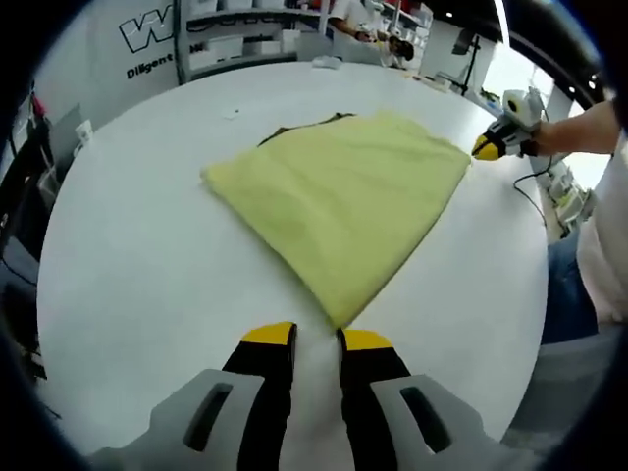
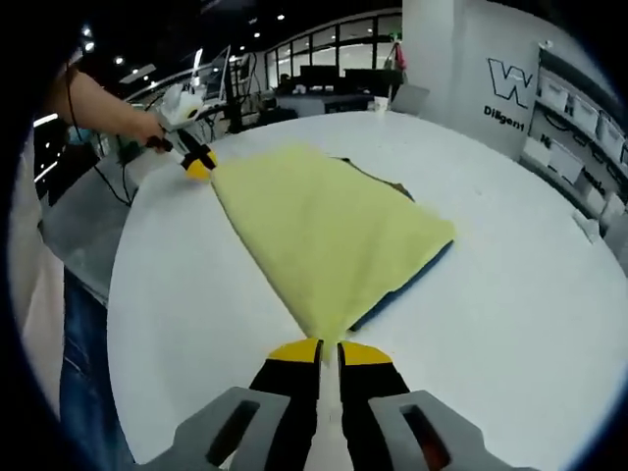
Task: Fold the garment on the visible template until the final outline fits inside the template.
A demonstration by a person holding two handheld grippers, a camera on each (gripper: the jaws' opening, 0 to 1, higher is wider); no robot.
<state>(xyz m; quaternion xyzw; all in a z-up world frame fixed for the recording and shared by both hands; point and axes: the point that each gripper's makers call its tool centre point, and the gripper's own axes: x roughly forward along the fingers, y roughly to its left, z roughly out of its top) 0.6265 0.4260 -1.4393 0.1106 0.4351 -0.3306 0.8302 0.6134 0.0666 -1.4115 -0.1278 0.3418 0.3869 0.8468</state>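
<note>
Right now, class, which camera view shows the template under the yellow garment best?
The right gripper view: a blue template edge runs along the yellow garment, with dark corners peeking out at the far side. In the left gripper view the garment covers it except a thin dark strip along its far edge.

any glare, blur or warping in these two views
Left gripper view: fisheye bends the table edge into a curve, bright window glare top right, garment sharp with soft, even light. Right gripper view: same curved warp, dim hall with ceiling spots behind, garment evenly lit, slight softness toward the edges.
</note>
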